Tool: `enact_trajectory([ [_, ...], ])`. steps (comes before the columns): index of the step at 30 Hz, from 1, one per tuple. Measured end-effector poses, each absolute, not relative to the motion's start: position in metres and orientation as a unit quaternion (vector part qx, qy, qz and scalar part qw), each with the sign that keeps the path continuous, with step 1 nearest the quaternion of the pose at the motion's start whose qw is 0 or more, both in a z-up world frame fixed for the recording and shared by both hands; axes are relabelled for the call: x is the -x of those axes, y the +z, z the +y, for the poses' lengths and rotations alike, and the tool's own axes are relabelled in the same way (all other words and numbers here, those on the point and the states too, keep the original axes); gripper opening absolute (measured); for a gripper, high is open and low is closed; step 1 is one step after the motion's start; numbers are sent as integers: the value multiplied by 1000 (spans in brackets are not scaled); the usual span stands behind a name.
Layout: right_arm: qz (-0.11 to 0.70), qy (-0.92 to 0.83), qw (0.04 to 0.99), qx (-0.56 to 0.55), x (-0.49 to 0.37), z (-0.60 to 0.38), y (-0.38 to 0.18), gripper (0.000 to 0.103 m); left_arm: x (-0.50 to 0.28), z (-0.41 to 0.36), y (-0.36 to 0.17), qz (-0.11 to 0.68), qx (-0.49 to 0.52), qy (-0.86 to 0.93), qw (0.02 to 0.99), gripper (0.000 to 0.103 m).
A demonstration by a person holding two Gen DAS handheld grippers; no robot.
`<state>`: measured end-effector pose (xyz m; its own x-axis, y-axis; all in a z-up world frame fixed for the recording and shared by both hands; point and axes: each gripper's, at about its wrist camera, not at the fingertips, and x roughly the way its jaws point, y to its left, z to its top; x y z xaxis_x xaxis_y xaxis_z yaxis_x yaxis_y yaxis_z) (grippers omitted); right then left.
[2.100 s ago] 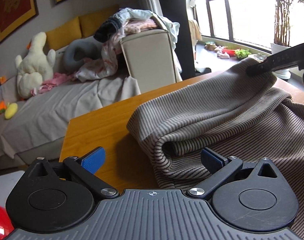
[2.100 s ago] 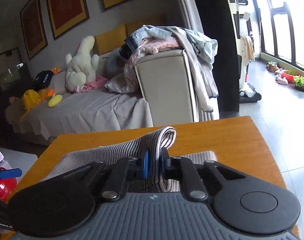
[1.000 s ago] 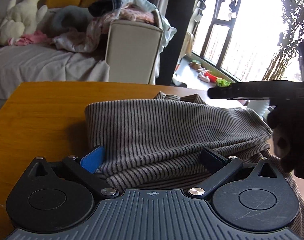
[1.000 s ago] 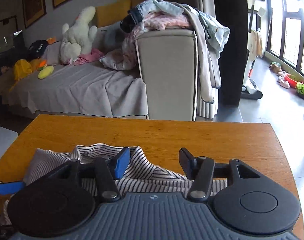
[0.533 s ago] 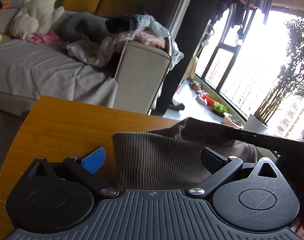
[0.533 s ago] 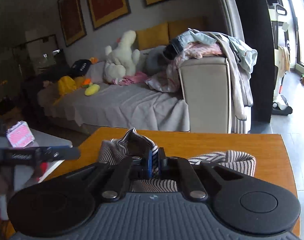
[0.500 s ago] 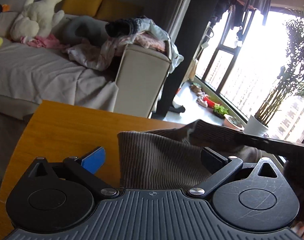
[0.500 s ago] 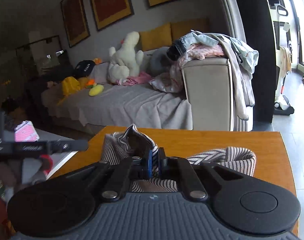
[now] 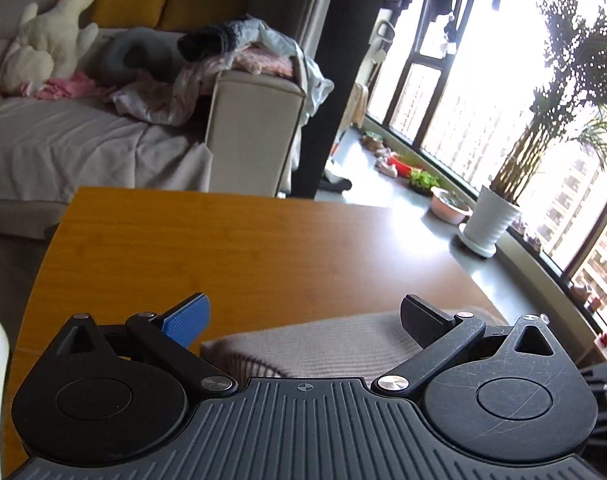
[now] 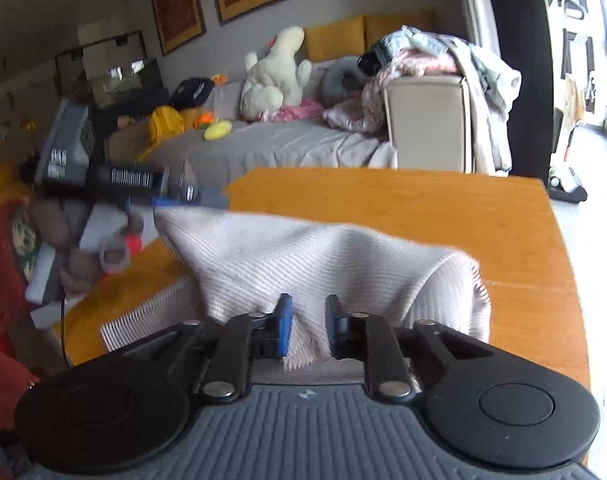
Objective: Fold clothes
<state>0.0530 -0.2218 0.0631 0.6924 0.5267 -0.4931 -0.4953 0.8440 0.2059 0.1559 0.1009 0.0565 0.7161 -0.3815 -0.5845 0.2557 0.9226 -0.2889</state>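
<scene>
Room: sofa (image 9: 83,152) upper left, window right.
Left view: left gripper (image 9: 303,316) wide open, empty; sweater (image 9: 315,344) low centre on table (image 9: 223,248).
Right view: right gripper (image 10: 307,326) opening, sweater fold between pads; left gripper upper left, grip unclear.

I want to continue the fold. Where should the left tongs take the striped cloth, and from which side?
Probably the near folded edge of the cloth, coming in low along the table. That edge lies flat between the open left tongs, untouched. The right tongs are opening around a raised fold.
</scene>
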Motion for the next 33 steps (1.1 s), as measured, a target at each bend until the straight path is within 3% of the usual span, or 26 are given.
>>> enact_trajectory([
  [2,248,240,937,-54,-56,-238,77,57,-156,103,37,381,111,-176,901,103],
  [6,277,180,936,-118,-78,-264,71,64,-156,109,2,435,133,-164,875,103],
  [13,347,163,909,-165,-104,-265,17,64,-140,141,41,343,189,-163,906,103],
  [17,362,181,898,-171,-110,-252,-1,64,-162,139,32,391,239,-163,874,103],
  [18,364,182,898,-166,-110,-249,-3,65,-165,135,26,400,235,-157,872,99],
  [19,363,184,900,-156,-110,-248,-3,64,-168,133,20,407,233,-155,870,85],
  [21,360,187,904,-138,-109,-245,-2,48,-174,129,8,422,236,-158,861,64],
  [23,361,193,902,-141,-115,-245,-4,39,-180,126,-4,437,239,-161,852,63],
  [27,354,194,906,-126,-146,-236,-2,32,-200,116,-10,425,209,-164,865,50],
  [33,309,205,919,-137,-189,-228,34,24,-244,110,29,374,175,-146,899,38],
])
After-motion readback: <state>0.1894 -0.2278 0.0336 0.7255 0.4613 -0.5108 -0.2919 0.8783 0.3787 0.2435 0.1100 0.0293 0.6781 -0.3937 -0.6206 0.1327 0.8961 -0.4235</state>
